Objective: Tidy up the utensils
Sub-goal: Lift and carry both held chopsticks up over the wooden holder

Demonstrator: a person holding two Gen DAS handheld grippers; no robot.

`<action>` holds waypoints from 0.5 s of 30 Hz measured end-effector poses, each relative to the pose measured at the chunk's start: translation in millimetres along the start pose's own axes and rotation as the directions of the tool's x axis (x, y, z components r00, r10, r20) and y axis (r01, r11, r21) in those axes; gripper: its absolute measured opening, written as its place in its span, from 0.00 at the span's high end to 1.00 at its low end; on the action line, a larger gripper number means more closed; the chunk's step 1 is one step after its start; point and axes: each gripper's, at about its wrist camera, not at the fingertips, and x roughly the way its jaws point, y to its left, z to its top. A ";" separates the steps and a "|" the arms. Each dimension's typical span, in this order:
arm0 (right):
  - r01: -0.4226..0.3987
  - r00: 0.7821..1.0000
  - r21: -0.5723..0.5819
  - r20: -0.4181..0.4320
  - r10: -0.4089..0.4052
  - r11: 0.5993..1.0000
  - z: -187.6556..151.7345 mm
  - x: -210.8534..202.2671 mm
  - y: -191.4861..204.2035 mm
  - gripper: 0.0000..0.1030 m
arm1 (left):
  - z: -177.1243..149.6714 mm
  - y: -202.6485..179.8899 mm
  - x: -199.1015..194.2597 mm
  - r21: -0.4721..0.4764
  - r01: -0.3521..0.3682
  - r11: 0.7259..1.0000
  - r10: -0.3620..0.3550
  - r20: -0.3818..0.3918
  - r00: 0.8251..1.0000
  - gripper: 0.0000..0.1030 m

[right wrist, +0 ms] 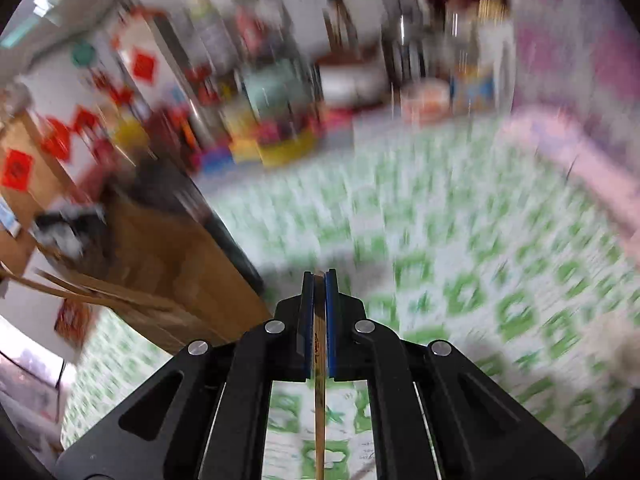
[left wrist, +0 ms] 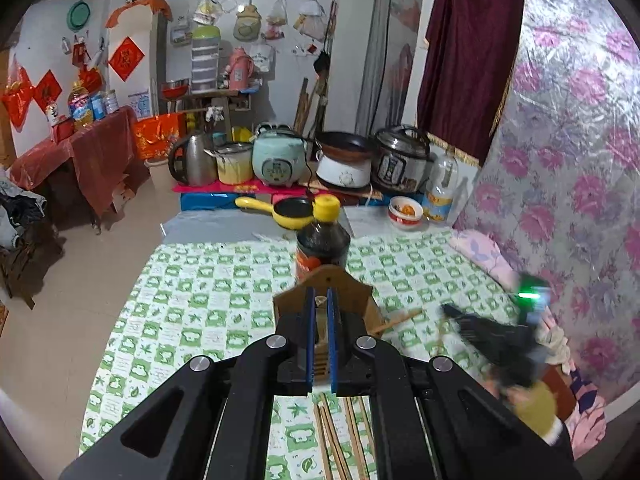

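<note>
The left tongs [left wrist: 321,305] are clenched on the back panel of a wooden holder [left wrist: 325,286], lifted over the green-checked cloth [left wrist: 208,280]. Just beyond the holder stands a dark bottle [left wrist: 322,242] with a yellow cap. Loose chopsticks [left wrist: 340,436] lie on the cloth beneath these tongs. The right tongs [right wrist: 319,276] are clenched on one chopstick [right wrist: 319,408], which runs back between the fingers; to their left the holder appears as a brown blur. This view is smeared.

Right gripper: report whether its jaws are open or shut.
Shut on a chopstick: the right gripper's blue pads press the thin wooden stick from both sides.
</note>
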 end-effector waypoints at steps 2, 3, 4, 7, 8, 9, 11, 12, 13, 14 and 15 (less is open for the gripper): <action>-0.013 0.993 -0.028 0.118 0.017 1.000 13.5 -32.8 13.4 0.94 | 5.1 3.3 -4.9 -0.013 -0.008 1.000 0.008 0.014 1.000 0.94; -0.024 0.981 -0.048 0.192 0.033 0.999 19.5 -56.9 24.0 0.94 | 7.4 4.7 -6.5 -0.018 -0.017 1.000 0.017 0.020 1.000 0.94; -0.033 0.972 -0.061 0.231 0.047 0.998 23.2 -70.3 30.1 0.94 | 9.5 5.7 -6.8 -0.020 -0.024 1.000 0.024 0.022 0.999 0.94; -0.071 0.949 -0.096 0.299 0.097 0.993 33.4 -99.3 48.9 0.94 | 12.4 8.6 -1.1 -0.025 -0.051 0.998 0.052 0.019 0.998 0.94; -0.084 0.944 -0.109 0.309 0.114 0.990 35.8 -106.3 55.1 0.94 | 11.7 10.0 2.4 -0.028 -0.058 0.998 0.059 0.016 0.998 0.94; -0.100 0.940 -0.127 0.314 0.136 0.987 38.7 -113.7 62.8 0.94 | 11.0 11.3 6.2 -0.031 -0.062 0.998 0.062 0.012 0.998 0.94; -0.112 0.934 -0.154 0.321 0.157 0.982 37.6 -116.1 75.7 0.94 | 9.0 16.3 16.8 -0.046 -0.062 0.997 0.063 0.002 0.998 0.94; -0.114 0.931 -0.165 0.328 0.163 0.980 36.2 -115.8 80.7 0.94 | 8.2 18.4 22.1 -0.052 -0.063 0.997 0.062 -0.003 0.998 0.94; -0.114 0.931 -0.165 0.328 0.163 0.980 36.2 -115.8 80.7 0.94 | 6.4 21.0 30.1 -0.063 -0.057 0.996 0.057 -0.012 0.998 0.94; -0.101 0.917 -0.186 0.365 0.164 0.977 32.3 -114.2 93.6 0.94 | 5.3 23.0 34.7 -0.069 -0.054 0.996 0.052 -0.018 0.998 0.94; -0.090 0.910 -0.191 0.383 0.158 0.978 30.6 -111.1 98.9 0.94 | 3.4 25.3 43.0 -0.080 -0.049 0.996 0.046 -0.030 0.998 0.94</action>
